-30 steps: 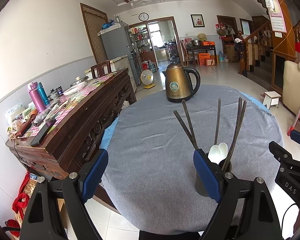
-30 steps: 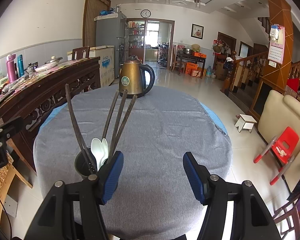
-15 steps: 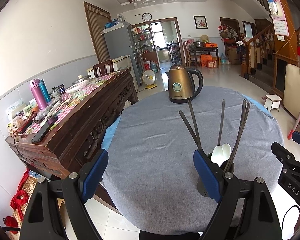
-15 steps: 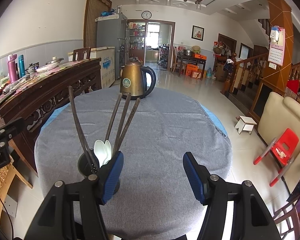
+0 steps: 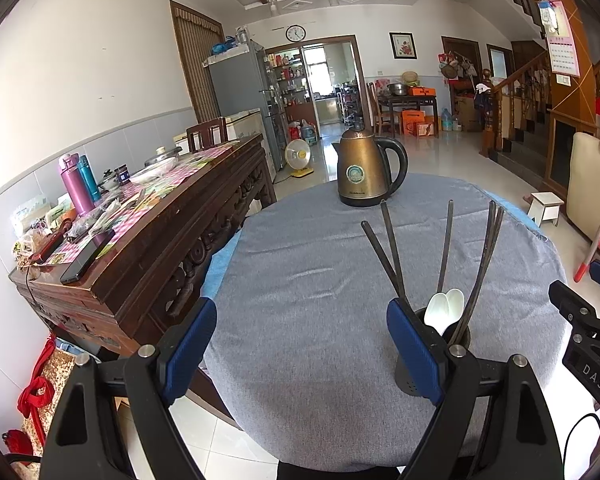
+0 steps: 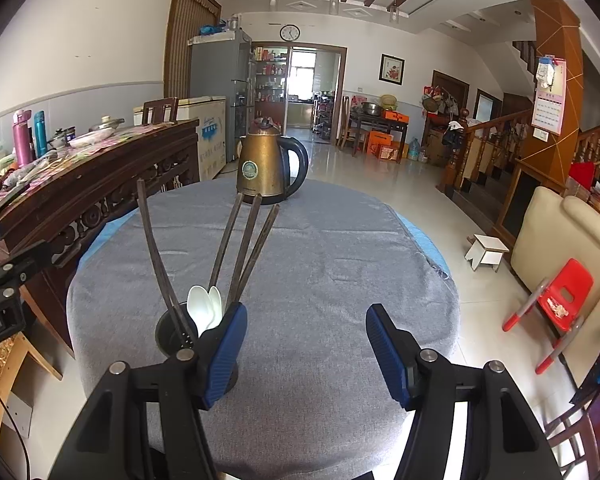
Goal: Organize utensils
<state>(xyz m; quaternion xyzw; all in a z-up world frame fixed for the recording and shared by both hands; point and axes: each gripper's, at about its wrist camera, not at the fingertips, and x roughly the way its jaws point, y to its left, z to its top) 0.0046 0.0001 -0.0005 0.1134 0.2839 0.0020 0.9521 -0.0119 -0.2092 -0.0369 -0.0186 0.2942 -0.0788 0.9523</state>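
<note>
The table (image 5: pixel 308 320) is covered by a grey cloth (image 6: pixel 340 264), and no loose utensil is seen on any part of the cloth shown in either view. A kettle (image 5: pixel 366 172) is stood at the far side of the table, well apart from the rest. A sideboard (image 5: pixel 148 232) loaded with bottles and packets is set just beside the table on the left; its contents are judged not to belong to the task

The left gripper (image 5: pixel 302 344) is held above the near table edge with its fingers spread and nothing between them. The right gripper (image 6: pixel 306 350) is held the same way, fingers spread, nothing gripped. The holder is flanked by the two grippers and is touched by neither, as far as can be told, although part of its wall is hidden behind a finger in each view

The holder (image 6: pixel 172 332), a dark cup, is stood upright on the cloth near the front edge. The chopsticks (image 5: pixel 444 248), five or six dark sticks, are stood in the holder and fanned outward. The spoons (image 5: pixel 444 308), two white ones, are stood bowl-up in the same holder

The task is judged to be complete or nearly so: every utensil in view is collected in the holder. Only withdrawal of the grippers appears to be left, unless further utensils lie outside the views
</note>
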